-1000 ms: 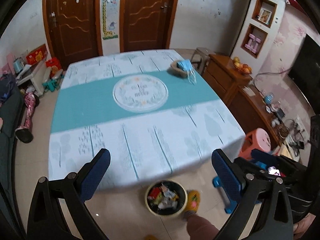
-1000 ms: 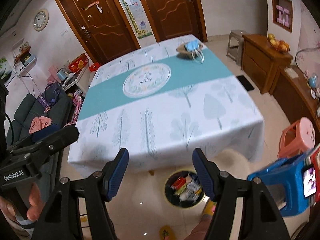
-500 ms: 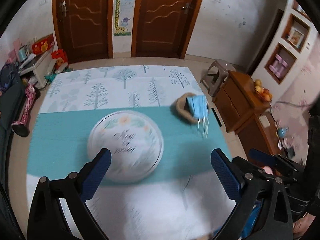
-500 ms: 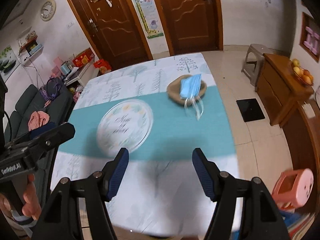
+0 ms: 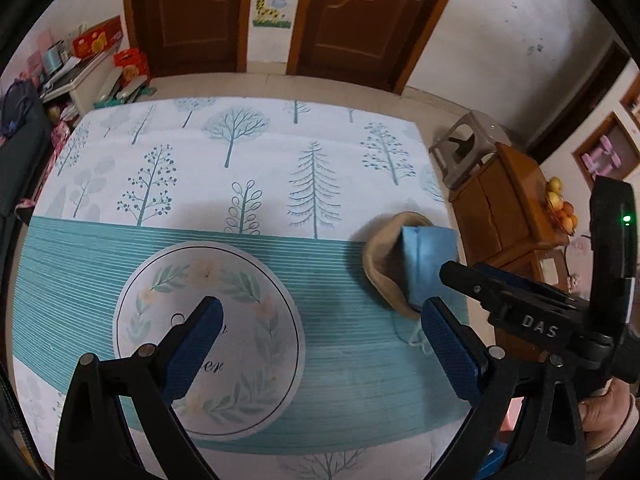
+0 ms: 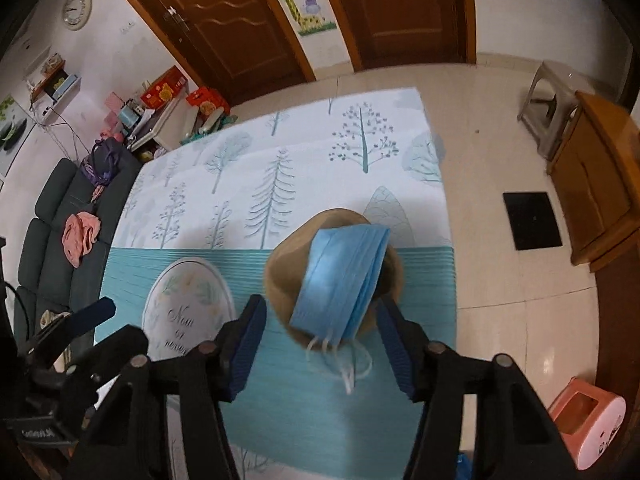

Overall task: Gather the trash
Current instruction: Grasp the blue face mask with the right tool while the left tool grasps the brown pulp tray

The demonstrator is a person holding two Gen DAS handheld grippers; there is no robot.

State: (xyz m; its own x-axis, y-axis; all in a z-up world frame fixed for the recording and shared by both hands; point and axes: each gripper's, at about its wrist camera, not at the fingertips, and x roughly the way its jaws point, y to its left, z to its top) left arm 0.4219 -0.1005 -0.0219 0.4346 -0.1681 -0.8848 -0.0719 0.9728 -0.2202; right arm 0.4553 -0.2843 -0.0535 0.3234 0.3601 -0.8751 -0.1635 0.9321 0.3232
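A stack of blue face masks (image 6: 344,280) lies on a tan, round, floppy thing (image 6: 286,272) near the right edge of the tree-print tablecloth (image 6: 280,168). The white ear loops (image 6: 348,364) trail toward me. My right gripper (image 6: 320,306) hangs over this pile and its jaws are closing. The masks sit between the blue pads, which do not press on them. My left gripper (image 5: 320,308) stands open above the teal band, beside the round floral emblem (image 5: 208,340), with nothing between its fingers. In the left wrist view the masks (image 5: 426,264) lie just right of it.
A brown wooden cabinet (image 5: 504,216) with fruit on top and a grey stool (image 5: 464,148) stand right of the table. A black mat (image 6: 532,220) and a pink stool (image 6: 588,420) are on the floor. A dark sofa (image 6: 48,240) runs along the left.
Both grippers have moved forward from the table's near edge to over its middle. The floor bin has dropped out of view. The masks now sit between the right jaws, which stand narrower.
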